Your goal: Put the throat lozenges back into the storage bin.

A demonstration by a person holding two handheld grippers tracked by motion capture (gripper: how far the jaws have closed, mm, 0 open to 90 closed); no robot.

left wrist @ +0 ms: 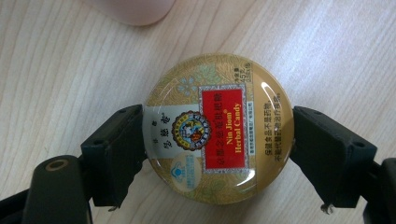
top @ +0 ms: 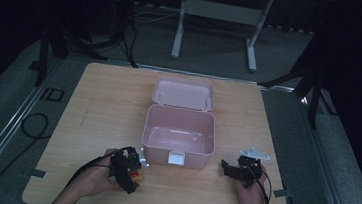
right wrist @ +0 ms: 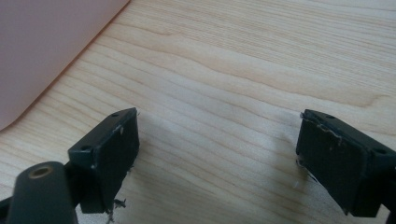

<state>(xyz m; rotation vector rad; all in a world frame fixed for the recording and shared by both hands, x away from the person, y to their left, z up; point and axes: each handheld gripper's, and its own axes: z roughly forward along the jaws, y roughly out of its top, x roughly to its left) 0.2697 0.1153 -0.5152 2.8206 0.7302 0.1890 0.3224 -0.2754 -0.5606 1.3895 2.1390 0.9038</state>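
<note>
Left hand-held gripper (left wrist: 217,140) clamped on candy tin (left wrist: 218,128) – pickup done. Pink box (top: 177,154) open on counter (top: 98,104), tin not in yet. Right hand-held gripper (right wrist: 217,154) wide, empty.

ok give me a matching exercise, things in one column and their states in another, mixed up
Things:
1. candy tin
2. pink box
3. right gripper
4. table

States:
a. lid open, nothing inside
b. light wood
c. jaws open, nothing between them
d. clamped in the left gripper

Pairs: 1-d, 2-a, 3-c, 4-b
</note>
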